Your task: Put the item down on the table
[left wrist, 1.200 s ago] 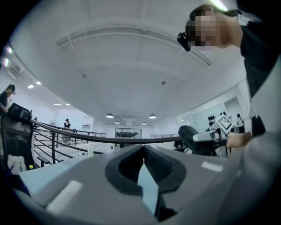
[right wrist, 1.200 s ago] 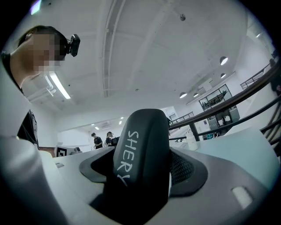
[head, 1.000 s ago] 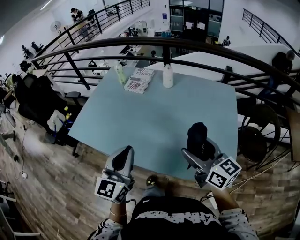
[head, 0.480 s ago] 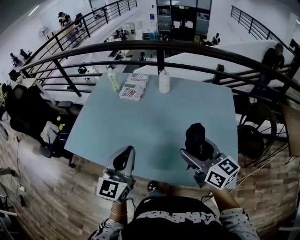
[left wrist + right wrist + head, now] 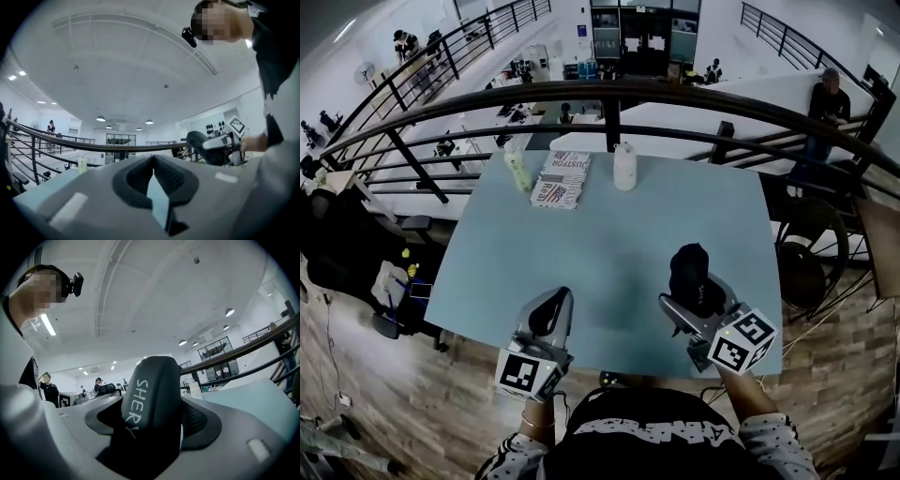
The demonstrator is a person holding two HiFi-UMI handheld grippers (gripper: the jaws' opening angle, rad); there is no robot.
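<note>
A black, rounded, elongated item [image 5: 688, 270] with pale lettering stands upright between the jaws of my right gripper [image 5: 695, 289], which is shut on it over the near right part of the light blue table [image 5: 609, 230]. In the right gripper view the item [image 5: 152, 401] fills the gap between the pads. My left gripper [image 5: 547, 315] hovers at the table's near edge, shut with nothing in it; its pads [image 5: 140, 176] meet at the tips. The left gripper view also catches the black item [image 5: 202, 146] off to the right.
At the table's far edge stand a white bottle [image 5: 624, 167], a green bottle [image 5: 517, 172] and a flat printed packet [image 5: 560, 178]. A dark railing [image 5: 609, 94] curves behind the table. A round chair [image 5: 802, 274] sits to the right, over a wooden floor.
The head view has shifted, so the table and railing sit a little lower and more to the left. Both grippers stay about where they were, the right still shut on the black item.
</note>
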